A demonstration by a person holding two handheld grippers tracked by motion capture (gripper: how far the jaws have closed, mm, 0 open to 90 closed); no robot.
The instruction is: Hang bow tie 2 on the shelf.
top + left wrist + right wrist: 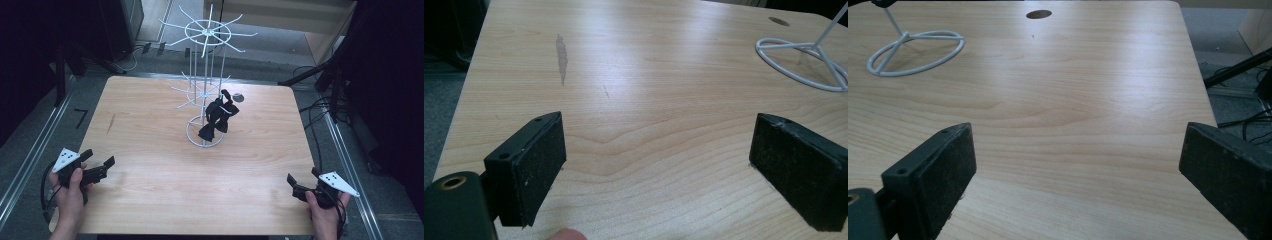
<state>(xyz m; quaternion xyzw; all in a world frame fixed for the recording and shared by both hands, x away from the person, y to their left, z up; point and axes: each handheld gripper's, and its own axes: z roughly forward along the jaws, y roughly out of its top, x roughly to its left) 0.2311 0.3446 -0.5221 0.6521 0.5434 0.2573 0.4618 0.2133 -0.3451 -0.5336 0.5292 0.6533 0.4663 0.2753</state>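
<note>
A white wire rack point(205, 75) stands at the table's far middle on a ring base point(204, 134), with hooks spreading from two tiers. Black bow ties point(218, 118) hang bunched from a lower hook. My left gripper point(98, 161) rests at the table's front left, open, with nothing between its jaws. My right gripper point(301, 182) sits at the front right, also open and empty. The ring base point(804, 62) appears at the upper right of the left gripper view, and the ring base point(915, 51) lies at the upper left of the right gripper view.
The light wooden table point(150, 170) has rounded corners and a small dark hole point(238, 98) beside the rack. A grey smudge point(561, 56) marks the wood on the left. Dark stands and cables point(320, 107) lie on the floor to the right.
</note>
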